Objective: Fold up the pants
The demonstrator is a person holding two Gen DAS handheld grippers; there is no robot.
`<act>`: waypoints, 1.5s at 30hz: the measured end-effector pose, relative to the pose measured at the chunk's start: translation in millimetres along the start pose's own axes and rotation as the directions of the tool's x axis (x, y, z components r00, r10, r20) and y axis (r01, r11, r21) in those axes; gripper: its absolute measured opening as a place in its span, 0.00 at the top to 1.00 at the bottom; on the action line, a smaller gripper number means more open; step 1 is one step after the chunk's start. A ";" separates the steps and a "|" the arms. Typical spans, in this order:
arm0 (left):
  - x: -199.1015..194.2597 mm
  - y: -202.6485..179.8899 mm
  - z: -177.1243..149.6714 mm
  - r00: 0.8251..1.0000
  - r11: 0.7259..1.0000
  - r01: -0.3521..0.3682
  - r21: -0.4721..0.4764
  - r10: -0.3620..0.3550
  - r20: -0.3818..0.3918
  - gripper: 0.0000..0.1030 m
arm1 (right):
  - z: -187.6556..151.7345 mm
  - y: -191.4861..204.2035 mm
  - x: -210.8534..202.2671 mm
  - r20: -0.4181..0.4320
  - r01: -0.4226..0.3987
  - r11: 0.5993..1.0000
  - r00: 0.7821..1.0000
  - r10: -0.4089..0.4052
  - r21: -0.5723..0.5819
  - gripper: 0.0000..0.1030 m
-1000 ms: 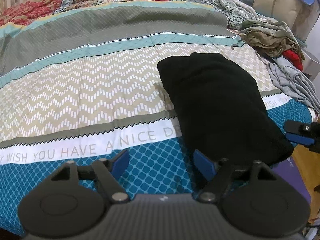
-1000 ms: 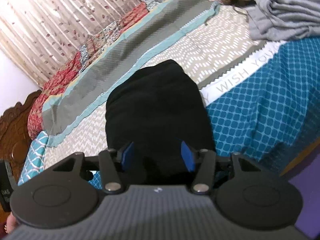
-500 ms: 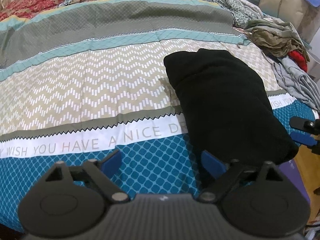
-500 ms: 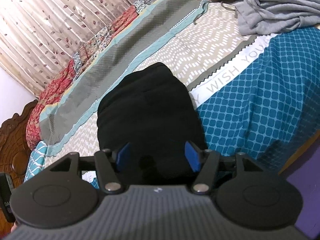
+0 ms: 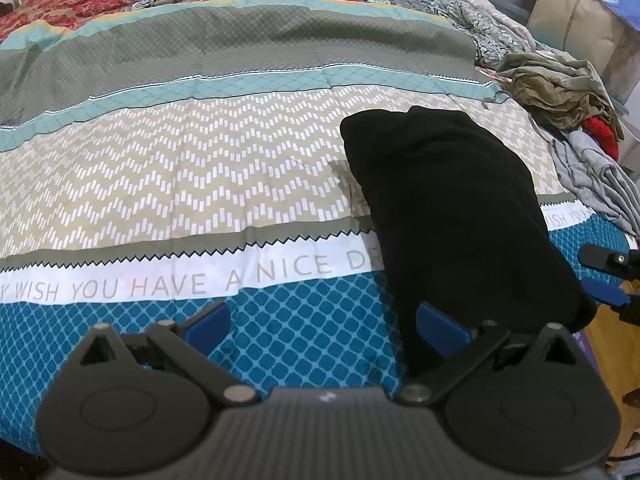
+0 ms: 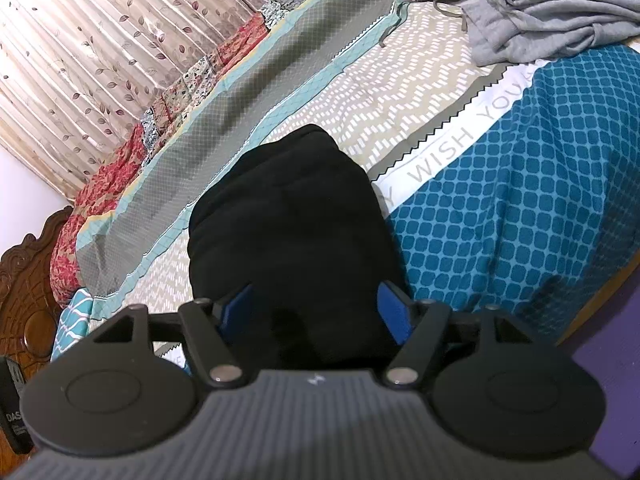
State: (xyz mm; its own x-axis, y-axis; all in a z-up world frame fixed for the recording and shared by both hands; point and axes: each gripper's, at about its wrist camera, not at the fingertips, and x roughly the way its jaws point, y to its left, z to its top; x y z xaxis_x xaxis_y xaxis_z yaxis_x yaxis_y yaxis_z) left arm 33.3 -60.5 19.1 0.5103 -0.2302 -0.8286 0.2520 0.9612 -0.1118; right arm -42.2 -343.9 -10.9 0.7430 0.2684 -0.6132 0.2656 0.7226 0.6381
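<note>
Black pants (image 5: pixel 452 216), folded into a thick oblong, lie on the patterned quilt (image 5: pixel 192 184) near the bed's front edge. My left gripper (image 5: pixel 320 320) hovers over the blue quilt band just left of the pants. Its jaws are wide and still opening, with nothing between them; the right pad (image 5: pixel 438 326) sits at the pants' near left edge. My right gripper (image 6: pixel 316 308) straddles the near end of the pants (image 6: pixel 288 216). Its jaws are opening, and the cloth lies loose between the blue pads. The right gripper (image 5: pixel 600 276) also shows at the pants' right corner in the left wrist view.
Grey clothes (image 6: pixel 548 8) and an olive and red heap (image 5: pixel 568 92) lie on the bed's far right. A cardboard box (image 5: pixel 580 28) stands behind them. A carved wooden headboard (image 6: pixel 28 284) and a curtain (image 6: pixel 100 52) bound the far side. The bed's edge drops off by a purple surface (image 6: pixel 608 364).
Both grippers' jaws have spread wider. The right one has let go of the pants' near end, which stays put. Neither hand has shifted much.
</note>
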 end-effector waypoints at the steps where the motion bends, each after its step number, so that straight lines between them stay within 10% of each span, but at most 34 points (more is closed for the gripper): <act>1: -0.3 -0.3 -0.4 1.000 1.000 -0.006 0.000 0.006 -0.001 0.00 | 0.1 -0.6 0.4 -0.001 0.000 1.000 1.000 0.000 0.002 0.31; 45: -12.1 14.1 -4.5 0.993 0.994 -0.105 0.040 0.102 0.062 0.00 | -4.2 -1.0 0.2 0.027 -0.016 1.000 1.000 0.016 0.003 0.18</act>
State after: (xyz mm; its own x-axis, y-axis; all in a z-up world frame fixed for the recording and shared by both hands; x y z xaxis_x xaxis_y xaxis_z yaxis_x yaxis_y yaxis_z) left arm 27.0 -43.5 25.1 0.5837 -0.1395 -0.7999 0.2294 0.9733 -0.0023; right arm -44.9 -342.0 -13.6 0.7634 0.2630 -0.5899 0.2553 0.7161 0.6496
